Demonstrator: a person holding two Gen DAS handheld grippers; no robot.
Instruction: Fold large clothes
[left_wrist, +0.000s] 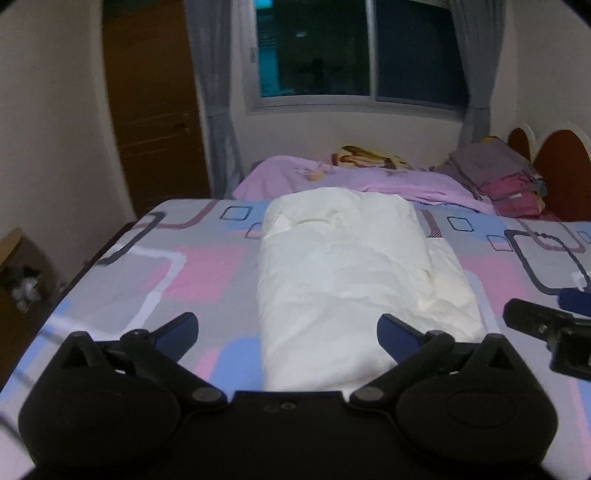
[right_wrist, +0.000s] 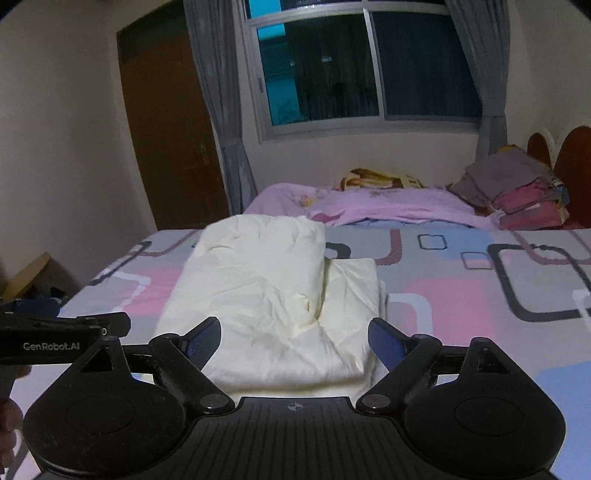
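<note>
Patterned bedsheet (left_wrist: 192, 273) filled mid-frame, bearing a folded cream garment (left_wrist: 343, 280); left gripper (left_wrist: 288, 328) and right gripper (right_wrist: 293, 336) both gaped wide, empty.

A folded garment (left_wrist: 347, 273) lies mid-frame on the bedsheet (left_wrist: 166, 266). Behind it, in the upper middle, a blanket (left_wrist: 332, 177) spreads below the window (left_wrist: 354, 51). A stack of clothes (left_wrist: 502, 177) sits at upper right, a door (left_wrist: 155, 103) at upper left.

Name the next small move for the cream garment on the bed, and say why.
Probably bring the far end toward the near end. The cream garment already lies as a long narrow strip on the patterned bedsheet, and both the left gripper and right gripper are open and empty.
</note>
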